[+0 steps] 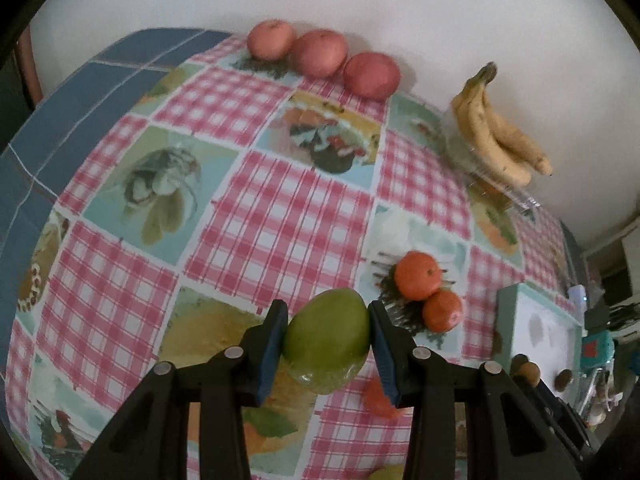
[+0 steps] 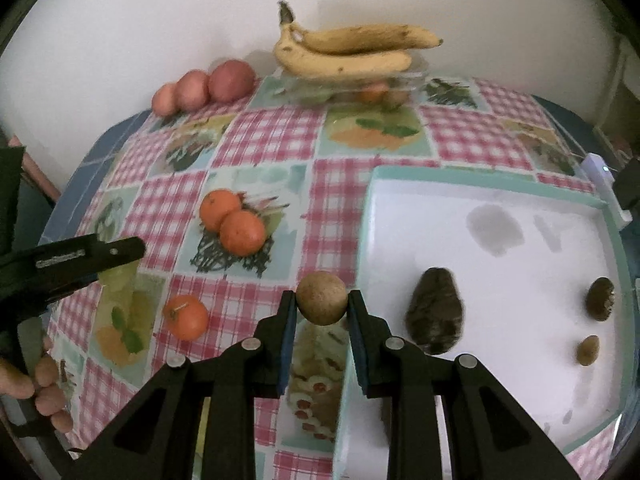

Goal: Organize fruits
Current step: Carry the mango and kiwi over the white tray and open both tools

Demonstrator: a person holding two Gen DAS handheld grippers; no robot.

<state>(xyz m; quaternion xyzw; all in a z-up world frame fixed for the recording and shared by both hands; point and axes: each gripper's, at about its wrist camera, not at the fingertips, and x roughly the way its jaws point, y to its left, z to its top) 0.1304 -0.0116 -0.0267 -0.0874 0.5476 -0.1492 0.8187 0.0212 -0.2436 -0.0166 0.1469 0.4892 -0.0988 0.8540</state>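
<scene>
Our left claw [image 1: 328,336], angled steeply down over the surface [image 1: 280,200], grips a mango [image 1: 326,344]; our right claw [image 2: 322,306], likewise angled, grips a kiwi [image 2: 322,298].

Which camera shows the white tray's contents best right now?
The right wrist view: the white tray fills its right side, open, with a dark avocado and two small brown fruits inside. The left wrist view catches only a foreshortened corner of the tray at its right edge.
</scene>
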